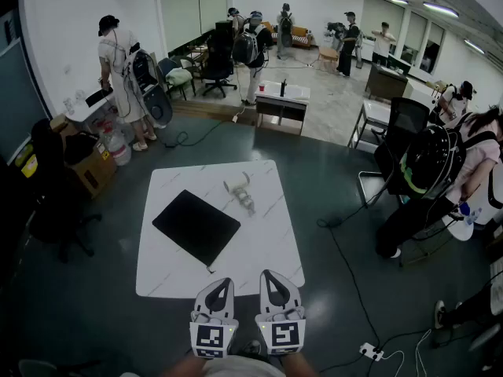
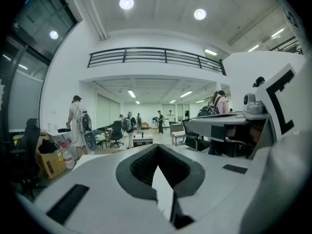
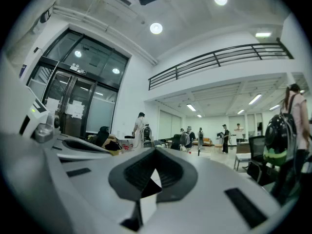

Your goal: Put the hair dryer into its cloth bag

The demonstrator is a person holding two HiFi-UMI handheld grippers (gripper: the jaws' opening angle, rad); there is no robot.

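1. Head view: one white square table (image 1: 271, 238) stood on the dark floor.
   - One flat black cloth bag (image 1: 196, 226) lay on its left half.
   - One white hair dryer (image 1: 240, 192) lay on the tabletop just beside the bag's upper right corner, outside the bag. I could not tell whether they touched.
   - Two hand-held grippers showed at the bottom edge, side by side: the left gripper (image 1: 222, 283) and the right gripper (image 1: 269, 275). Their tips were over the table's near edge, well apart from bag and dryer.
   - Each had its two jaws pressed together with nothing held, and each carried one marker cube.
   - One black cable (image 1: 346, 267) ran across the floor right of the table.
   - One cardboard box (image 1: 92, 170) sat at the left.
   - Several people stood around the room, too small and overlapping for a sure count.

2. Left gripper view: this gripper's two jaws met at the tip, closed and empty.
   - Beyond them were one person in white (image 2: 76, 126) and one balcony railing (image 2: 156, 56).
   - Three round ceiling lights showed.
   - Neither the bag nor the hair dryer appeared here.

3. Right gripper view: both jaws were likewise closed together on nothing.
   - One railing ran above, with three round ceiling lights.
   - One person wearing a black backpack (image 3: 279, 140) stood at the right edge.
   - The task's things were out of sight here.
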